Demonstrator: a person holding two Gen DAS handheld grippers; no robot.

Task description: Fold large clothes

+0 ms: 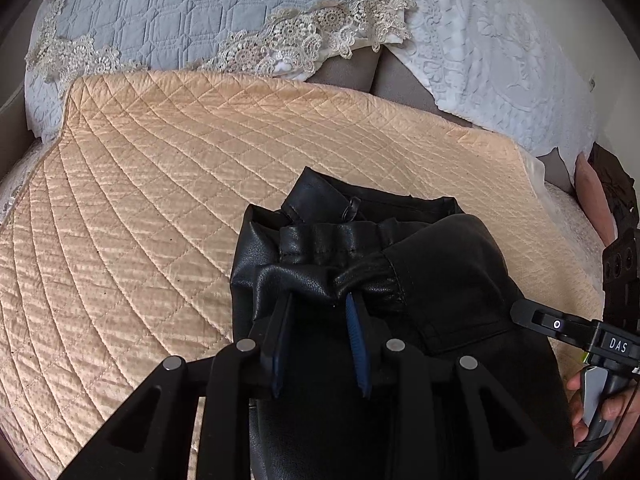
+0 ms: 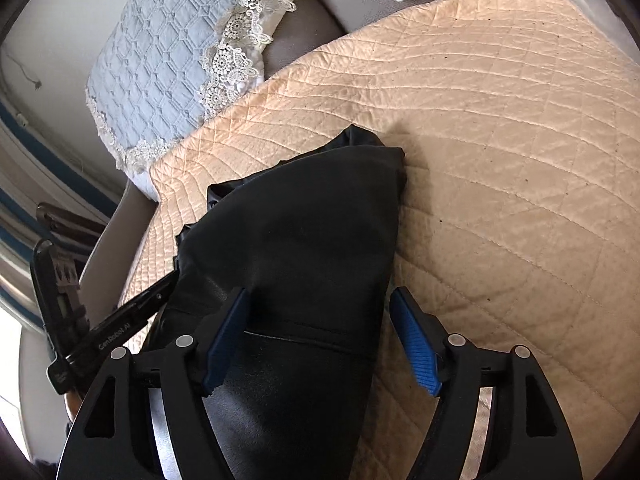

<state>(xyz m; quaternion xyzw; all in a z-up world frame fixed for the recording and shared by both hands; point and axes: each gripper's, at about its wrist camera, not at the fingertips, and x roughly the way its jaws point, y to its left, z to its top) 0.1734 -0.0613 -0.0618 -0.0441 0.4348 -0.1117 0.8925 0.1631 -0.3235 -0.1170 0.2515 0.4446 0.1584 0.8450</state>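
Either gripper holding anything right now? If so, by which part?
Left gripper pinches the black leather garment by its gathered elastic edge. Right gripper holds nothing: jaws open, straddling the garment.

The left claw (image 1: pixel 320 300) pinches the black leather garment's (image 1: pixel 440 264) gathered waistband (over a peach quilt (image 1: pixel 140 200)).

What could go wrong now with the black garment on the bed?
The left gripper pinches only a bunched bit of the black leather-like garment, so the slick fabric might slip out. The right gripper is open over it, so one side is unsupported and the fold may sag on the peach quilt.
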